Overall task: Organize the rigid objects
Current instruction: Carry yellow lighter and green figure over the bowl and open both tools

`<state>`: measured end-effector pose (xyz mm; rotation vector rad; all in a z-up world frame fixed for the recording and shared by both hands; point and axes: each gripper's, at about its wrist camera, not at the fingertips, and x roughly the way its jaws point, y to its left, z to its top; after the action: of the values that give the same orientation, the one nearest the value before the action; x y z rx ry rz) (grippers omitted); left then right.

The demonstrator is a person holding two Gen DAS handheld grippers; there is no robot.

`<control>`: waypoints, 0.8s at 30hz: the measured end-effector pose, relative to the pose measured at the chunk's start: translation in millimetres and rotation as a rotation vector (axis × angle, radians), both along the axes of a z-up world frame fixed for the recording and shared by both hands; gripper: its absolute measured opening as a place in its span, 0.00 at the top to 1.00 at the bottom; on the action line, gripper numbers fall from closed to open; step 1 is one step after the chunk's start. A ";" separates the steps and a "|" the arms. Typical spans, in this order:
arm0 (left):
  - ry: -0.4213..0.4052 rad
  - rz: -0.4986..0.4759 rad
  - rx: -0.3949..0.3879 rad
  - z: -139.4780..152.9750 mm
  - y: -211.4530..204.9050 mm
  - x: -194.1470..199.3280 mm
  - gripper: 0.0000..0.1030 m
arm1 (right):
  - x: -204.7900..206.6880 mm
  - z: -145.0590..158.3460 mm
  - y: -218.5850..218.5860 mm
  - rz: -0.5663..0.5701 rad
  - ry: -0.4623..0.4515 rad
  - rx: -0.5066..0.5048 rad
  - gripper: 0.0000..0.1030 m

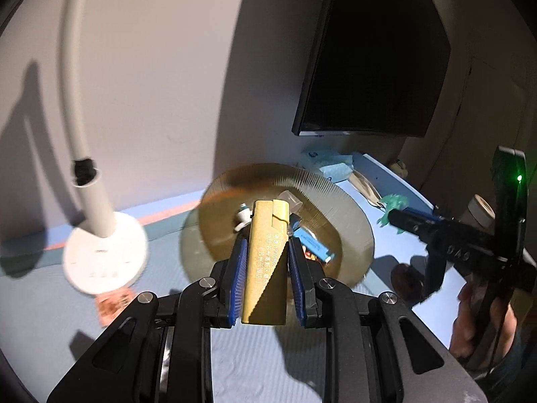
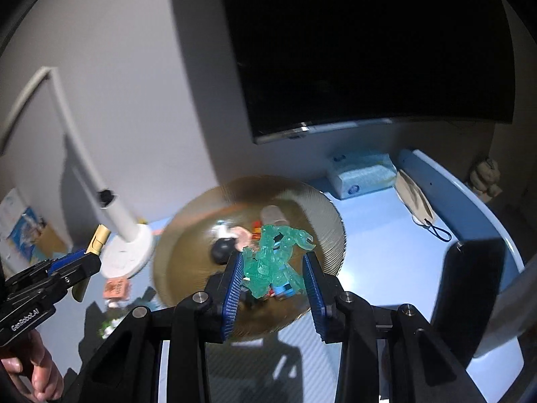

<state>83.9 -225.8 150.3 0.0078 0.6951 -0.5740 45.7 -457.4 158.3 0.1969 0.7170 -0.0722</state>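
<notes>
My left gripper (image 1: 265, 245) is shut on a gold lighter (image 1: 266, 262) and holds it upright in front of the amber ribbed glass bowl (image 1: 339, 208). The bowl (image 2: 312, 201) holds several small items: a blue toy (image 1: 313, 247), a white piece (image 1: 242, 219), a black ball (image 2: 221, 252) and a clear cup (image 2: 273, 215). My right gripper (image 2: 273, 262) holds a translucent green toy figure (image 2: 273, 258) between its blue pads (image 2: 235, 282) above the bowl. The right gripper also shows in the left wrist view (image 1: 402, 220), with the green toy (image 1: 394, 203) at its tip.
A white desk lamp (image 1: 104, 252) stands left of the bowl on the blue table (image 2: 386, 235). A tissue pack (image 2: 362, 174), a face mask (image 2: 416, 201), a black phone stand (image 2: 466, 288) and a dark monitor (image 2: 369, 50) are at the back and right. An orange card (image 2: 115, 287) lies near the lamp.
</notes>
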 end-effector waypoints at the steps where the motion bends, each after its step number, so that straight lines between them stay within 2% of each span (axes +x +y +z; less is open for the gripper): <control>1: 0.023 -0.002 0.003 -7.2 -6.4 9.4 0.79 | 9.7 -6.0 -2.1 -0.008 0.031 -0.008 0.66; 5: 0.075 -0.003 0.029 -34.8 -25.7 27.7 0.79 | 33.4 -35.0 -8.4 -0.014 0.131 -0.011 0.66; 8: 0.092 -0.012 0.056 -51.8 -38.6 33.7 0.79 | 39.6 -47.9 -12.4 -0.016 0.155 -0.035 0.66; 11: 0.096 -0.012 0.073 -56.7 -46.4 37.1 0.79 | 44.0 -52.9 -14.0 -0.019 0.166 -0.064 0.65; 12: 0.085 -0.004 0.079 -56.1 -48.6 36.6 0.79 | 45.3 -53.6 -15.1 -0.022 0.166 -0.066 0.65; 13: 0.077 0.003 0.078 -55.0 -47.8 36.4 0.74 | 46.6 -53.8 -16.8 -0.027 0.166 -0.070 0.64; 14: 0.069 0.013 0.070 -52.2 -46.3 35.3 0.59 | 47.1 -52.7 -18.9 -0.039 0.164 -0.075 0.57; 15: 0.063 0.020 0.057 -48.9 -43.8 34.2 0.55 | 45.7 -50.5 -21.7 -0.056 0.156 -0.074 0.45; 16: 0.055 0.026 0.042 -45.6 -40.6 33.3 0.52 | 41.3 -47.0 -24.0 -0.070 0.137 -0.067 0.41; 20: 0.018 0.058 0.009 -25.3 -12.8 17.7 0.52 | 20.2 -31.6 -26.8 -0.078 0.086 -0.027 0.40; 24: -0.017 0.105 -0.015 -6.4 30.3 -13.7 0.52 | -4.1 -19.7 -18.7 -0.067 0.059 -0.005 0.40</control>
<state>70.2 -195.5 143.9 -0.0373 0.6702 -0.4781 41.6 -476.0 138.6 0.2149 0.7692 -0.1445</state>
